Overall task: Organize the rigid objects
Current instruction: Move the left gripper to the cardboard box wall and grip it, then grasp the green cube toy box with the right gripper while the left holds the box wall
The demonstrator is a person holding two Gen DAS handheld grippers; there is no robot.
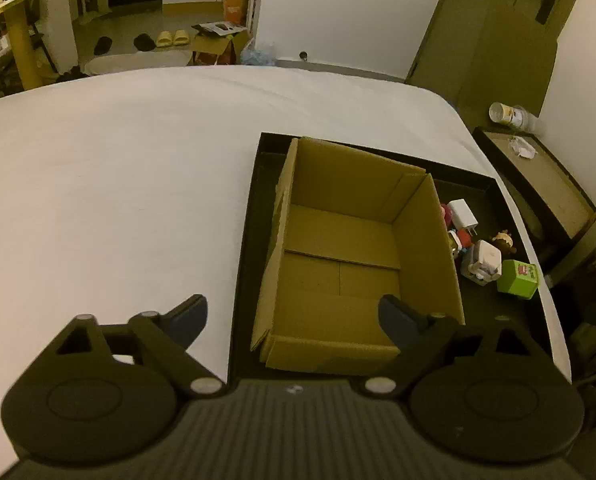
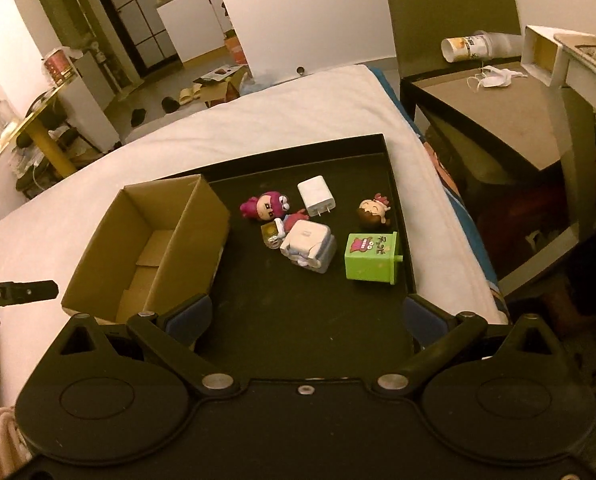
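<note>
In your left wrist view, the left gripper (image 1: 294, 316) is released, with nothing between its jaws; it hangs above the near left corner of the open cardboard box (image 1: 345, 248), which stands in the black tray (image 1: 246, 248) right of centre. In your right wrist view, the right gripper (image 2: 307, 316) is released too, above bare tray floor. Beyond it, at the centre, lie the white charger (image 2: 315, 196), pink figure (image 2: 268, 206), white cube (image 2: 307, 246) and green box (image 2: 371, 256).

place: home bedroom | cues: white bed (image 1: 138, 160), slippers (image 1: 172, 38), door (image 1: 493, 28)
</note>
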